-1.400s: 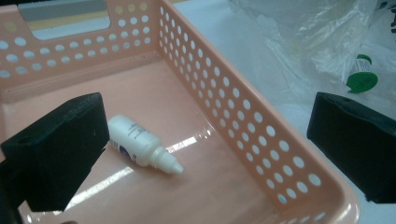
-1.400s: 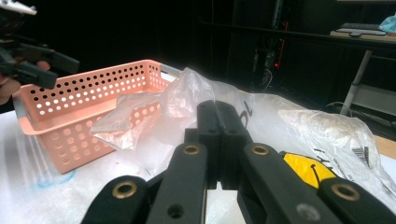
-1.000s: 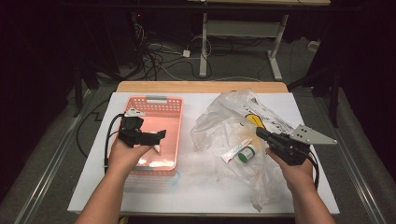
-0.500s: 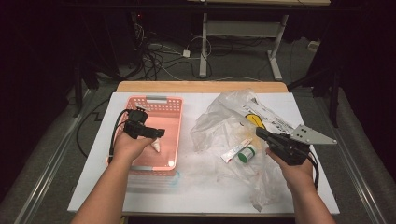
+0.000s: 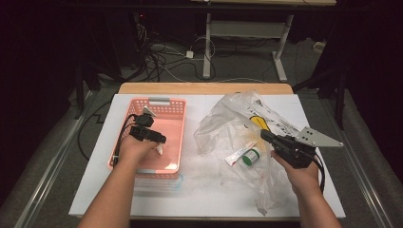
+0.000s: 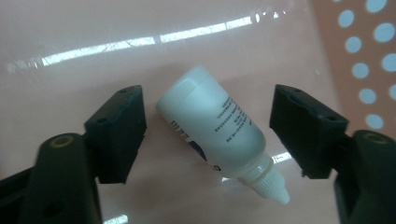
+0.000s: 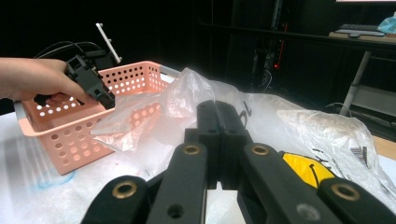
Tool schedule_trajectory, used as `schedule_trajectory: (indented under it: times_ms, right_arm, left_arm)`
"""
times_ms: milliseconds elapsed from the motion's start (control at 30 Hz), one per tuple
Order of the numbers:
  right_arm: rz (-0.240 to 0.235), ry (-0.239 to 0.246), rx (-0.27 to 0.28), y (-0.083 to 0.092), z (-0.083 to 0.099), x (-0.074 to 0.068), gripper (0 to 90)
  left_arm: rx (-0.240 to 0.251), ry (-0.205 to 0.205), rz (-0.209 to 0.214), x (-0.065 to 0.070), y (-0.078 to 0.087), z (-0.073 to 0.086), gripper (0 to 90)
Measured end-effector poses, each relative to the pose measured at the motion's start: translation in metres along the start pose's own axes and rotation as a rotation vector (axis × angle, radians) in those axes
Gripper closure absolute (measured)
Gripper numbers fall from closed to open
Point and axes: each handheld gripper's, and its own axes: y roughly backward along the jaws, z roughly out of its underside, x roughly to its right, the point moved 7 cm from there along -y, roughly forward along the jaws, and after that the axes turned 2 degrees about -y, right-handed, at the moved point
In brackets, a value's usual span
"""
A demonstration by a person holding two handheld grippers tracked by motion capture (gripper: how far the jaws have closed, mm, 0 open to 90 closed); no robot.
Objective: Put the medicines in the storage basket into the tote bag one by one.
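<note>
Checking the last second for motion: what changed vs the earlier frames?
The left tool went down into the pink basket, and its jaws have just been closing around the small white dropper bottle lying on the basket floor; the pads don't touch it yet. Unchanged: the right tool, shut, at the plastic bag.

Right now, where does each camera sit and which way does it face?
High view: above the person's side, looking down on the table; both forearms show.
Left gripper view: on the left claw, facing down at the dropper bottle in the basket.
Right gripper view: on the right claw, facing across the plastic bag.
All share the basket.
</note>
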Motion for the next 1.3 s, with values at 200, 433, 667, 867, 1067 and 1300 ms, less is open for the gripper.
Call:
schedule_trajectory:
  times_ms: [200,433,667,867,1067,1300]
  right_arm:
    - [0.0,0.001,0.0,0.0,0.0,0.0,90.0]
    - [0.001,0.004,-0.001,0.0,0.0,0.0,90.0]
    - [0.0,0.003,-0.002,0.0,0.0,0.0,90.0]
    - [0.001,0.0,0.0,0.0,0.0,0.0,90.0]
    - [0.001,-0.001,-0.003,-0.001,0.001,0.0,90.0]
    - [0.0,0.001,-0.001,0.0,0.0,0.0,90.0]
  left_arm:
    - [-0.019,0.016,-0.001,0.002,-0.003,0.0,40.1]
    - [-0.034,-0.025,-0.044,0.006,-0.007,0.0,54.6]
    - [-0.028,-0.061,-0.059,0.009,-0.008,0.0,57.9]
    - [0.004,-0.088,-0.048,0.012,-0.003,-0.002,58.1]
    - [0.051,-0.115,-0.017,0.017,0.006,-0.002,58.3]
    - [0.115,-0.17,-0.004,0.027,0.02,-0.001,58.2]
